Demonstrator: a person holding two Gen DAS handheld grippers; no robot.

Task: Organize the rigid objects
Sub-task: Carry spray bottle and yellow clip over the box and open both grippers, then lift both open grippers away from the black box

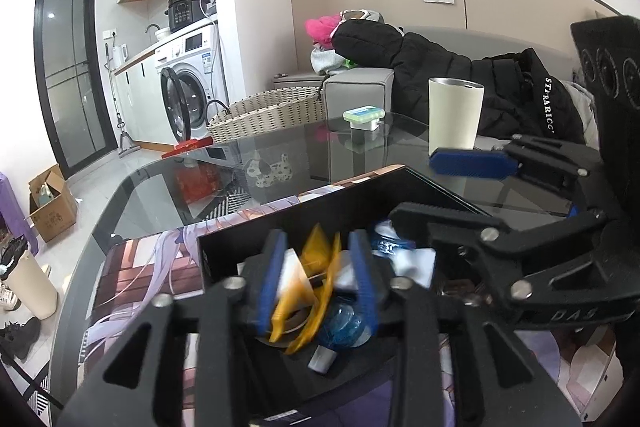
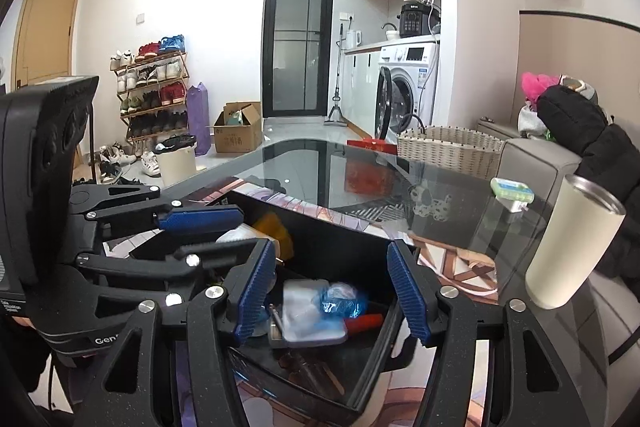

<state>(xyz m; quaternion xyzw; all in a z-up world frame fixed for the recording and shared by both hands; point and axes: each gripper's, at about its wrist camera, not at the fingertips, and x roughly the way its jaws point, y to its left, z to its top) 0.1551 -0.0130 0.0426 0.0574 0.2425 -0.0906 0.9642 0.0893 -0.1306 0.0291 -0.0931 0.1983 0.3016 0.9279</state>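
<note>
A black open box [image 1: 320,203] [image 2: 340,239] stands on a printed mat [image 1: 132,267] on the glass table. My left gripper [image 1: 318,267] hangs over it, open, with a blurred yellow packet [image 1: 316,279] loose between its blue pads, not pressed by them. In the right wrist view the left gripper [image 2: 248,231] shows at the left with the yellow packet [image 2: 274,231] at its tips. My right gripper [image 2: 332,291] is open and empty above the box, over a white flat case [image 2: 304,307], a blue crumpled wrapper [image 2: 344,301] and a red item [image 2: 364,321]. From the left wrist view, the right gripper [image 1: 416,187] reaches in from the right.
A cream steel cup [image 1: 454,115] [image 2: 572,243] and a small green-and-white case [image 1: 364,117] [image 2: 512,191] stand on the glass table [image 1: 160,195] beyond the box. A wicker basket [image 1: 264,115] [image 2: 448,147] sits past the far edge, beside a grey sofa with a black jacket [image 1: 440,75].
</note>
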